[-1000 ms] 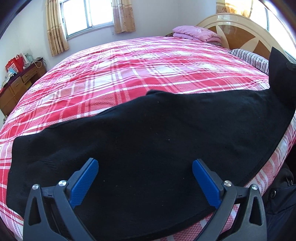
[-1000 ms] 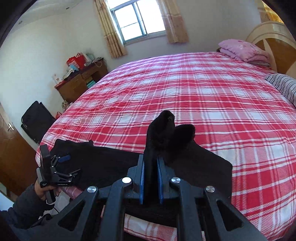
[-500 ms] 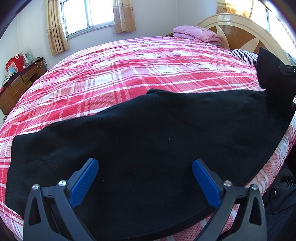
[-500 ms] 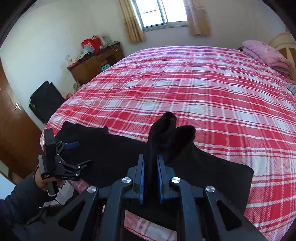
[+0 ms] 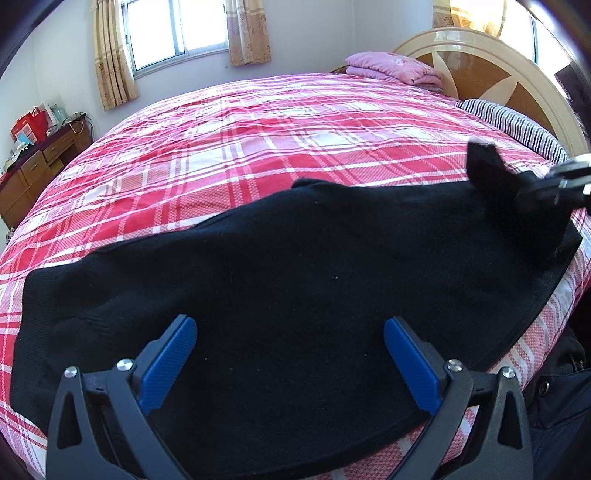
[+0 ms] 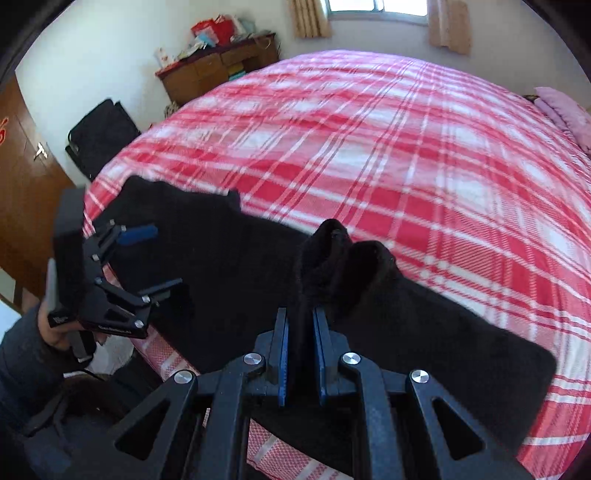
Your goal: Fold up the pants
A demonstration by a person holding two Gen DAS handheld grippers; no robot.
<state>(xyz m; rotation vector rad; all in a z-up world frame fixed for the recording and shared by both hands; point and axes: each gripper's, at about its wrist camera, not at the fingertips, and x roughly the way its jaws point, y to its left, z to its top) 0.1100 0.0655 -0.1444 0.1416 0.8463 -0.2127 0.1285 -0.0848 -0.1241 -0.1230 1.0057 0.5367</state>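
Folded pink blanket (image 5: 393, 68) near headboard (image 5: 491, 66); dresser (image 6: 218, 70) below window (image 5: 173, 33).

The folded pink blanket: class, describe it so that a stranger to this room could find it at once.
Start at the big bed with the red and white plaid cover and look to its far end, by the round wooden headboard. There lies the folded pink blanket. Unlike the striped pillow nearby and the black pants at the near edge, it is plain pale pink and stacked in layers.
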